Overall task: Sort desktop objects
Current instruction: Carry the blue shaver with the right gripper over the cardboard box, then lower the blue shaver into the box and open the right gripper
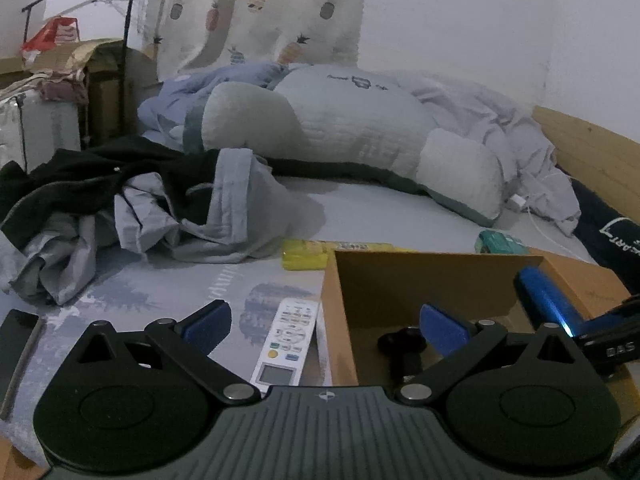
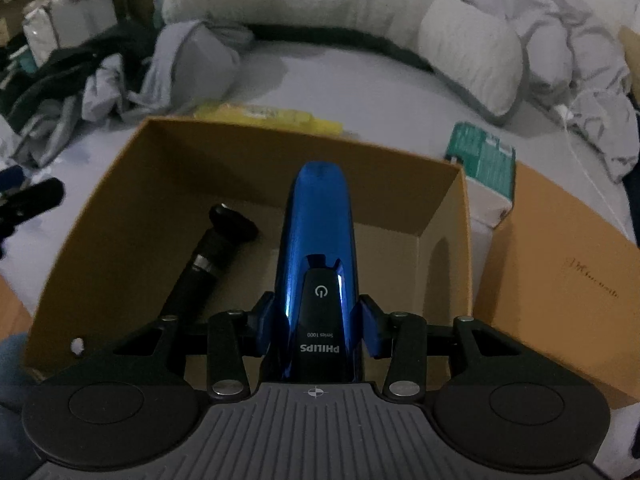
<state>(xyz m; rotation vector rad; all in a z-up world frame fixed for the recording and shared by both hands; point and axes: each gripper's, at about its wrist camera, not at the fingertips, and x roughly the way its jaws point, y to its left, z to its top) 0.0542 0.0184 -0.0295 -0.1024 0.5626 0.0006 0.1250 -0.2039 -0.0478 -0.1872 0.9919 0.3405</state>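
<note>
My right gripper (image 2: 318, 328) is shut on a blue Philips shaver (image 2: 318, 240) and holds it above the open brown cardboard box (image 2: 120, 184). A black razor-like tool (image 2: 208, 256) lies on the box floor at the left. In the left wrist view the shaver (image 1: 548, 304) hangs over the box's right side (image 1: 440, 272). My left gripper (image 1: 324, 326) is open and empty, straddling the box's left wall, above a white remote control (image 1: 286, 344) that lies on the bed beside the box.
A yellow packet (image 1: 304, 256) lies behind the box and a green-white carton (image 2: 482, 160) at its far right corner. The box lid (image 2: 560, 280) lies to the right. Crumpled clothes (image 1: 120, 200), a pillow (image 1: 340, 120) and a black phone (image 1: 16, 344) are on the bed.
</note>
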